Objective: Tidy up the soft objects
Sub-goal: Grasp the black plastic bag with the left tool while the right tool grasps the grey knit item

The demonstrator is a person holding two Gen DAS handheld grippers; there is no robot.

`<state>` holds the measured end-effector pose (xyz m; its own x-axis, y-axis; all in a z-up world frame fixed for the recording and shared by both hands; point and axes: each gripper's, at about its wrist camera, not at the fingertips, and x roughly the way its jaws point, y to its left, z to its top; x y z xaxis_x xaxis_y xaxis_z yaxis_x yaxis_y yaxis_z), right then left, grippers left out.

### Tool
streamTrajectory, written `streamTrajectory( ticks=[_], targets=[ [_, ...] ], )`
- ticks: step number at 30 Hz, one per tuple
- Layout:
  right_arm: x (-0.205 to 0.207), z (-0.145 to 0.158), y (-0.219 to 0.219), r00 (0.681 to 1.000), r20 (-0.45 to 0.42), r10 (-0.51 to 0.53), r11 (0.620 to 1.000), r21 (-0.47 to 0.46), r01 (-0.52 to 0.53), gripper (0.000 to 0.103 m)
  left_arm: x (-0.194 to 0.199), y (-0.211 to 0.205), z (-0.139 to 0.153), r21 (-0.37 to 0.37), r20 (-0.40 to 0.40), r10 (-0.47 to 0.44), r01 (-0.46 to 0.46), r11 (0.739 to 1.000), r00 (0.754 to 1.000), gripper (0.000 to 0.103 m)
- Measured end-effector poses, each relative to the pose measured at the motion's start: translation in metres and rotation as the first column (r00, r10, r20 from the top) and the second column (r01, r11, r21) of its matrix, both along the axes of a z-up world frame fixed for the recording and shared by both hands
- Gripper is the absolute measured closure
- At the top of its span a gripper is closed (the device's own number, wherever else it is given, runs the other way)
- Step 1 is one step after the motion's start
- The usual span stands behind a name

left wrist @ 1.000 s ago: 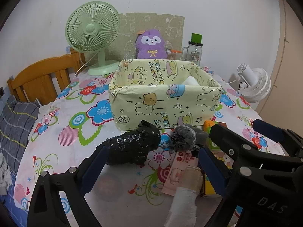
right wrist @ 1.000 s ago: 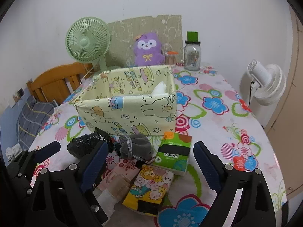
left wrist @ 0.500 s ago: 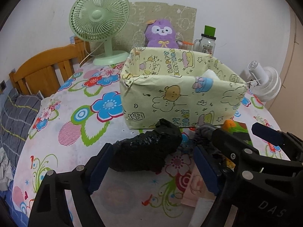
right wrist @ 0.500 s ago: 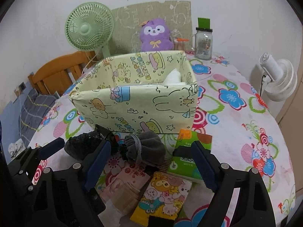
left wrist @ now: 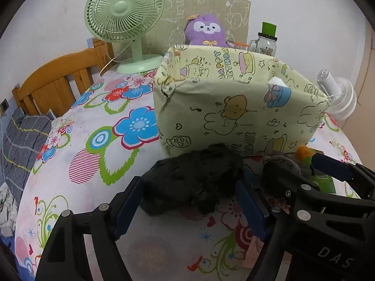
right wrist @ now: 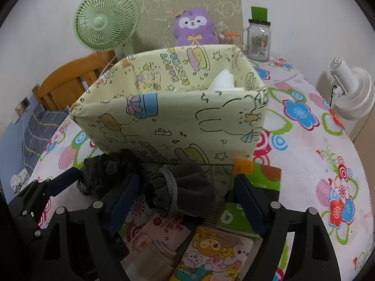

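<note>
A crumpled black plastic bag [left wrist: 194, 178] lies on the flowered tablecloth in front of a pale yellow cartoon-print fabric box [left wrist: 234, 107]. My left gripper [left wrist: 189, 208] is open, its jaws on either side of the bag's near end. A grey drawstring pouch [right wrist: 182, 189] lies to the bag's right [right wrist: 107, 171]. My right gripper [right wrist: 185, 206] is open around the pouch. The box [right wrist: 175, 121] holds something white [right wrist: 222, 82]. Tissue packs lie near the pouch: green [right wrist: 255, 194], pink [right wrist: 154, 231], yellow cartoon [right wrist: 211, 255].
Behind the box stand a green desk fan [left wrist: 124, 23], a purple plush toy [left wrist: 206, 32] and a glass jar with green lid [left wrist: 267, 39]. A white fan [left wrist: 337, 96] sits at the right table edge. A wooden chair back [left wrist: 58, 82] is at left.
Both grippers have moved forward and down toward the table. The black bag now lies between my left jaws and the grey pouch between my right jaws.
</note>
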<state>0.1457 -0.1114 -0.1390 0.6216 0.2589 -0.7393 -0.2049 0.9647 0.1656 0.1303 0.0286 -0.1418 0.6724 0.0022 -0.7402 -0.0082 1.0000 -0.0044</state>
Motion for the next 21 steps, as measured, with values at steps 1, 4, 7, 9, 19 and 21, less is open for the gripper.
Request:
streamTrajectory(
  ticks=[1, 4, 7, 9, 19, 21],
  targets=[
    [0.001, -0.002, 0.001, 1.0, -0.007, 0.002, 1.0, 0.0, -0.002, 0.021, 0.001, 0.0, -0.002, -0.002, -0.006, 0.0, 0.0, 1.0, 1.0, 0.024],
    [0.003, -0.006, 0.004, 1.0, -0.022, 0.005, 1.0, -0.005, -0.005, 0.024, 0.003, 0.001, -0.006, 0.004, -0.016, -0.001, 0.001, 1.0, 1.0, 0.025],
    [0.005, -0.008, 0.006, 0.999, -0.029, 0.015, 1.0, 0.004, -0.014, 0.032, 0.003, 0.001, -0.007, 0.005, -0.014, -0.007, 0.008, 1.0, 1.0, 0.028],
    [0.006, -0.009, 0.007, 0.999, -0.042, 0.026, 1.0, 0.018, -0.025, 0.037, 0.002, 0.0, -0.007, 0.012, -0.012, -0.012, 0.012, 1.0, 1.0, 0.031],
    [0.001, -0.006, 0.012, 0.999, -0.035, 0.024, 1.0, 0.012, -0.023, 0.042, -0.003, -0.002, -0.004, -0.009, 0.003, -0.037, 0.037, 0.999, 0.999, 0.045],
    [-0.001, -0.004, 0.012, 0.999, -0.029, 0.023, 1.0, 0.012, -0.022, 0.042, -0.005, -0.002, -0.002, -0.013, 0.006, -0.038, 0.038, 0.999, 0.999, 0.045]
  ],
)
